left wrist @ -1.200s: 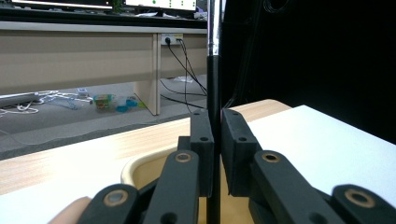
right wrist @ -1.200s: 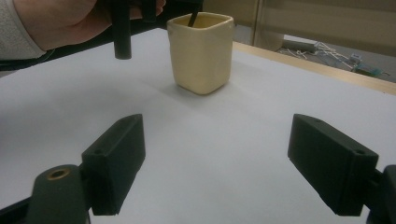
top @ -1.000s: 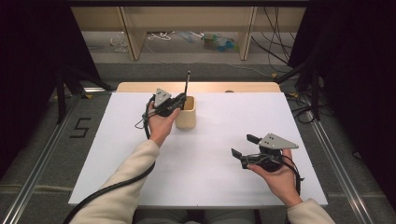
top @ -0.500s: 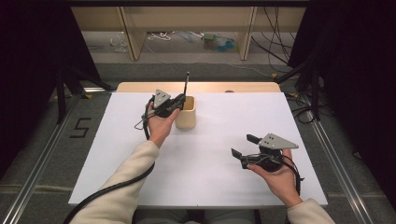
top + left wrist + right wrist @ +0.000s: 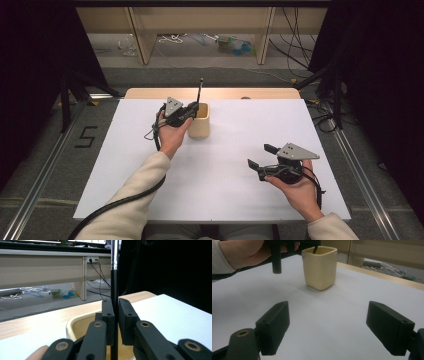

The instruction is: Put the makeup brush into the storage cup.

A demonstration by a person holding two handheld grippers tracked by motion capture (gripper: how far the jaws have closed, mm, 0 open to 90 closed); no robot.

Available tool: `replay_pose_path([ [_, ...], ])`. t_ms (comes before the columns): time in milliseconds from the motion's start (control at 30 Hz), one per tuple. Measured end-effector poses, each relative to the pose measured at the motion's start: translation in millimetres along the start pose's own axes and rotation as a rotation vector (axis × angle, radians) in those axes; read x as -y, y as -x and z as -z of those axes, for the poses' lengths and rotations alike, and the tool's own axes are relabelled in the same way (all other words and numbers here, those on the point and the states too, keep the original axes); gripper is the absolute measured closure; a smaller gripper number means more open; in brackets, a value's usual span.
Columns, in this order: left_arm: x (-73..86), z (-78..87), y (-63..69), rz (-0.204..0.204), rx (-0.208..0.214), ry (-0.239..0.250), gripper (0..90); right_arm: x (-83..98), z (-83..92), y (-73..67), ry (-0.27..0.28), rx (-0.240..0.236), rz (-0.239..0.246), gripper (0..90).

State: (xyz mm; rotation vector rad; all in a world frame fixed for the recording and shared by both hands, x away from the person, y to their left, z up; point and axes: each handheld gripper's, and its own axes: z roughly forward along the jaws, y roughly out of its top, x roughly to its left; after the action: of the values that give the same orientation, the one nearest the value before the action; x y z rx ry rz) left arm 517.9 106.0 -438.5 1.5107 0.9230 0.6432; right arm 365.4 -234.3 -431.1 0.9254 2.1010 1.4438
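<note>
Steady over the far-left table (image 5: 225, 195), the left gripper (image 5: 192, 111) stays clamped on a thin black rod (image 5: 114, 290) standing in the cream cup (image 5: 200, 122); nothing has shifted, the right gripper (image 5: 262, 156) gaping idle near-right.

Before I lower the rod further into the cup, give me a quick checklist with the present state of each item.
1. Left tongs shut on the thin black rod: ok.
2. Rod upright in the grip: ok.
3. Rod's lower end inside the cream cup: ok; whether it touches the bottom, cannot tell.
4. Cup upright on the white table: ok.
5. Right tongs open, holding nothing, apart from the cup: ok.
6. Cup steadied by anything: not ok, it stands free.
</note>
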Motion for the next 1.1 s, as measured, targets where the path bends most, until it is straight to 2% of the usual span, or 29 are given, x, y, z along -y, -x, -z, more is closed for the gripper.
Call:
replay_pose_path([
  [100, 1.1, -0.3, 0.2, 0.000, 0.000, -0.001, 83.5, -0.1, 0.3, -0.6, -0.005, -0.003, -0.007, 20.0],
  [167, 1.4, -0.5, 0.3, 0.002, 0.000, -0.002, 83.5, 0.0, -0.2, 0.4, 0.004, 0.002, 0.007, 19.9],
  [300, 2.0, -0.3, 0.1, 0.000, -0.001, -0.006, 83.5, 0.0, 0.1, -0.5, -0.005, -0.004, -0.007, 19.9],
  [367, 2.5, -0.3, -0.1, -0.001, 0.000, -0.008, 83.5, -0.1, 0.1, 0.6, 0.002, 0.002, 0.007, 20.0],
  [433, 2.7, -0.3, -0.1, -0.003, 0.000, -0.010, 83.5, -0.1, 0.2, -0.5, -0.005, -0.004, -0.006, 19.9],
  [633, 3.4, -0.3, 0.3, -0.005, 0.002, -0.014, 83.5, -0.2, 0.1, 0.3, -0.001, -0.001, 0.004, 19.9],
  [867, 4.1, -0.3, 0.1, 0.000, 0.003, -0.016, 83.5, -0.1, 0.1, -0.5, -0.004, -0.004, -0.006, 19.9],
  [933, 4.7, -0.4, -0.2, -0.002, 0.003, -0.019, 83.5, -0.2, -0.1, 0.6, 0.002, -0.001, 0.008, 20.0],
  [1100, 5.8, -0.5, -0.7, 0.001, 0.002, -0.024, 83.5, -0.2, -0.1, 0.7, 0.004, 0.001, 0.008, 20.0],
])
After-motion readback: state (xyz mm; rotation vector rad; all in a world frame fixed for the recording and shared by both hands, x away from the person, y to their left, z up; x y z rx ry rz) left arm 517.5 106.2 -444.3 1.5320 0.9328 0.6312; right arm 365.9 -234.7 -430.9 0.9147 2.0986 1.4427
